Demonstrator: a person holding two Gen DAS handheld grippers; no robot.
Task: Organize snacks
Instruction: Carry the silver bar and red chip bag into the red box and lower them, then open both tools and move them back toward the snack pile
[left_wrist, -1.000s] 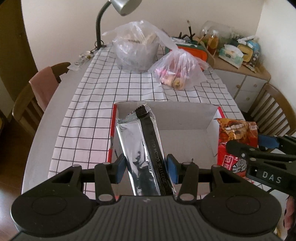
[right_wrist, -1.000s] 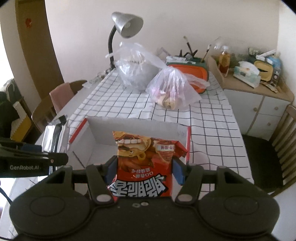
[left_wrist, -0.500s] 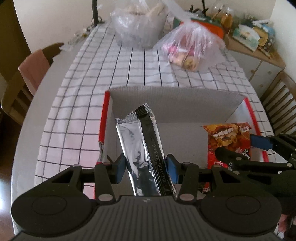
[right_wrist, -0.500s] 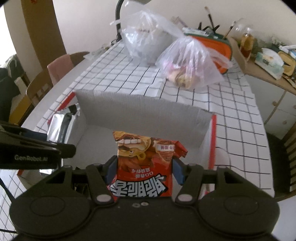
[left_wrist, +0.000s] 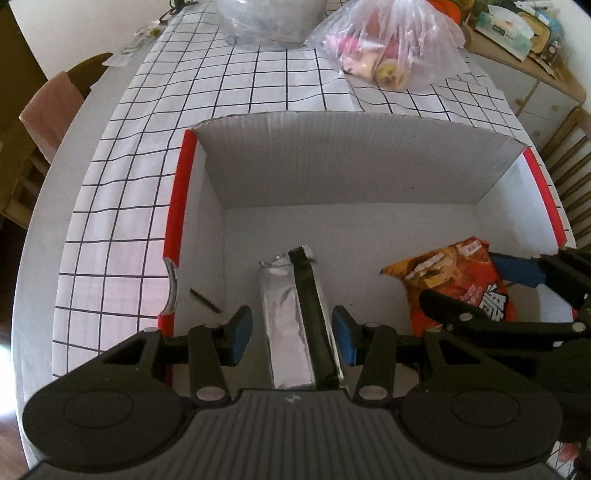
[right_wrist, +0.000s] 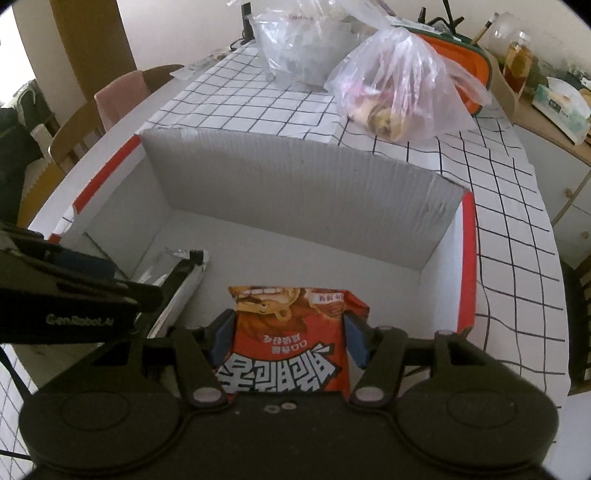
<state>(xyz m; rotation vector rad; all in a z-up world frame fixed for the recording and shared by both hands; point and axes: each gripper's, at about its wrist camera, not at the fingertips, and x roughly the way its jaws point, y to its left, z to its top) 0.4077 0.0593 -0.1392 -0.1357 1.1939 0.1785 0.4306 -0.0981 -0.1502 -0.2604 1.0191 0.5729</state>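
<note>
An open cardboard box with red outer walls stands on the checked tablecloth. My left gripper is shut on a long silver snack packet with a black seam, and the packet's far end reaches down to the box floor at the left. My right gripper holds a red-orange snack bag low inside the box on the right. Its jaws are opening, and the bag still sits between the pads, touching both. In the left wrist view the right gripper and red bag show at the right. In the right wrist view the left gripper and silver packet show at the left.
Beyond the box lie a clear plastic bag of sweets and a larger plastic-wrapped bowl. A chair with a pink cloth stands at the table's left edge. A wooden chair and a cabinet are at the right.
Both grippers have sunk into the box with their snacks and tipped further downward. The box now fills both views, and the lamp has left the picture.
</note>
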